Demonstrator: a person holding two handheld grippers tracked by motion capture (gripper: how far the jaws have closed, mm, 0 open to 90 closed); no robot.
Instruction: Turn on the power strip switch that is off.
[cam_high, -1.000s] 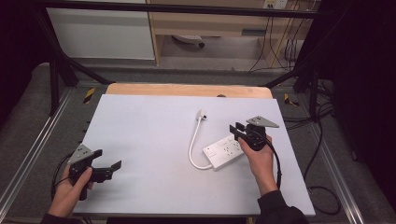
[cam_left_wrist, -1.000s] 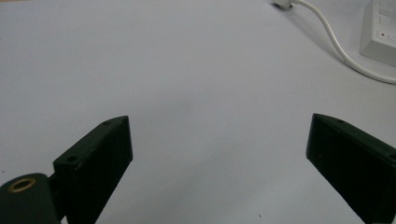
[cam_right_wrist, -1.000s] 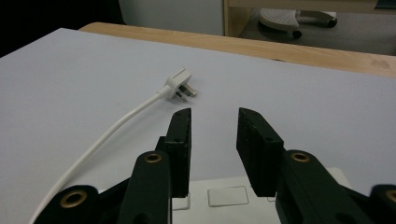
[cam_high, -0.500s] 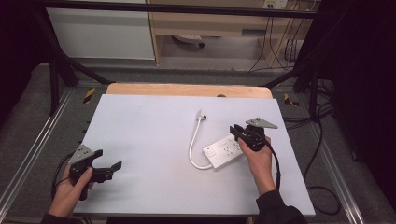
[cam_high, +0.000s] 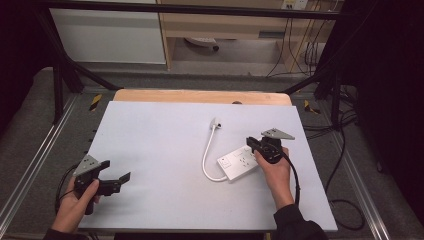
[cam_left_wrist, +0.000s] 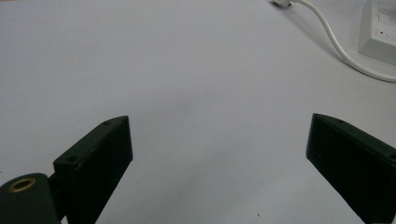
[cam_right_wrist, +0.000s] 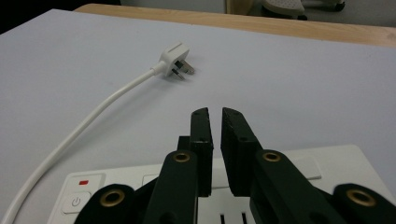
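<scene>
Early stage, by the look of it. White power strip (cam_high: 239, 163) lay flat on table (cam_high: 165, 145), right of centre, cable (cam_high: 206, 152) curving up to plug (cam_high: 216, 122), unplugged, loose. Right gripper (cam_high: 252, 143) hovered over strip's far end, jaws nearly together w/ thin gap, nothing between. Left gripper (cam_high: 116, 181) well apart at near-left corner, jaws wide, empty. No grasp on strip or plug yet; prob. all handling left.

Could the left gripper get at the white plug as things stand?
Probably yes: the left gripper has its jaws wide open, and bare table lies between it and the plug, though it sits far off.
</scene>
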